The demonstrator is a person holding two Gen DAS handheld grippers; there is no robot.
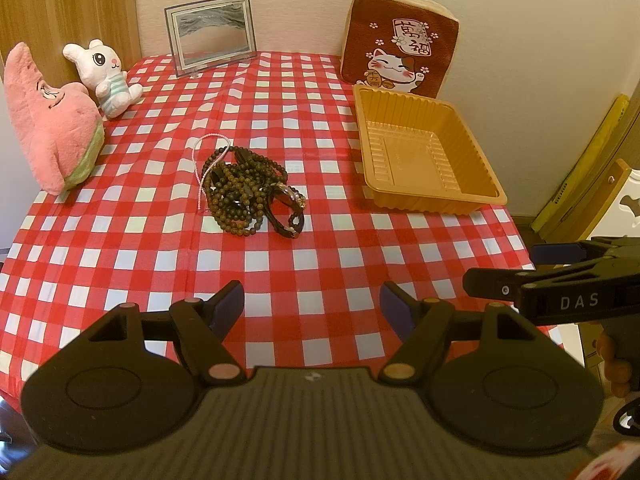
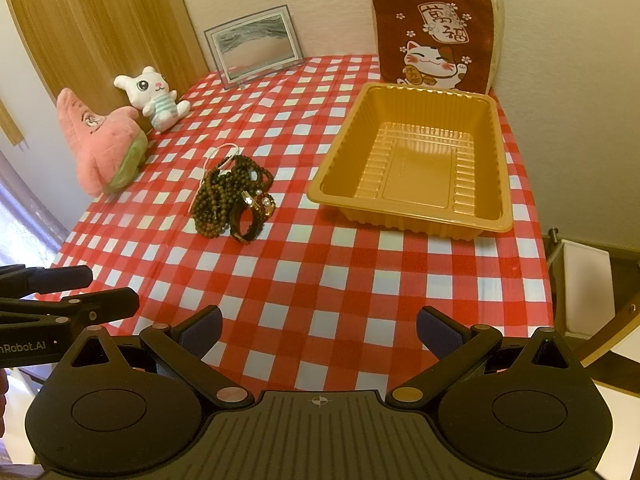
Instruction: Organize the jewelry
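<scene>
A pile of jewelry [image 1: 246,190] lies mid-table on the red checked cloth: dark brown bead bracelets, a thin pink bead string [image 1: 200,160] and a dark bangle [image 1: 289,212]. It also shows in the right wrist view [image 2: 234,200]. An orange plastic tray [image 1: 424,152] stands right of the pile, with nothing in it; the right wrist view shows it too [image 2: 416,160]. My left gripper [image 1: 312,304] is open and holds nothing, near the front edge. My right gripper [image 2: 319,326] is open and holds nothing, beside the left one.
A pink star plush [image 1: 52,120] and a white bunny plush [image 1: 106,76] sit at the left. A framed picture [image 1: 212,32] and a lucky-cat cushion [image 1: 400,46] stand at the back wall. A white box [image 2: 588,288] sits off the table's right edge.
</scene>
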